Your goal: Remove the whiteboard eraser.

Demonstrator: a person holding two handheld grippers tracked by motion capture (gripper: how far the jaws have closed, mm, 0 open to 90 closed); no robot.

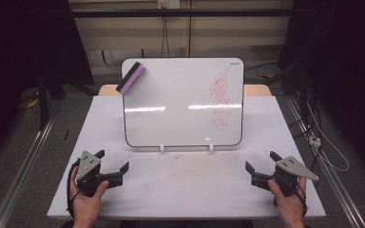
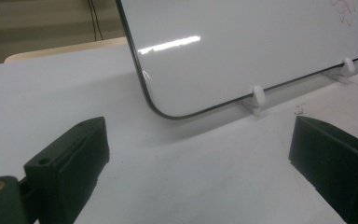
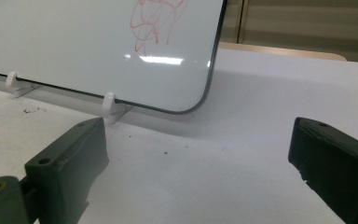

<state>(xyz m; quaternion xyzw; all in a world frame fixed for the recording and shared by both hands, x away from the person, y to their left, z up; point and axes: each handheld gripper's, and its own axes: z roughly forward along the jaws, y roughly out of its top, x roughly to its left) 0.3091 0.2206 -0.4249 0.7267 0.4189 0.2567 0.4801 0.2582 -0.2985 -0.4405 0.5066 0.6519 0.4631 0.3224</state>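
A white dry-erase board (image 1: 180, 102) leans upright on two small white feet (image 1: 162, 148) in the middle of the table. Red scribbles (image 1: 221, 99) cover its right side. A purple and black eraser (image 1: 130, 78) sticks to its top left corner. My left gripper (image 1: 111, 161) rests near the table's front left, held by a hand, jaws wide open and empty. My right gripper (image 1: 261, 160) sits at the front right, also open and empty. The board's lower left corner (image 2: 168, 109) shows in the left gripper view, and its lower right corner (image 3: 191, 105) with red scribbles (image 3: 156, 21) in the right gripper view.
The table (image 1: 185, 190) is white with small dark specks (image 1: 180, 156) in front of the board. A wooden edge (image 1: 256, 89) shows behind the board. Metal rails (image 1: 24, 161) run along both sides on the floor, and cables (image 1: 323, 142) lie at the right.
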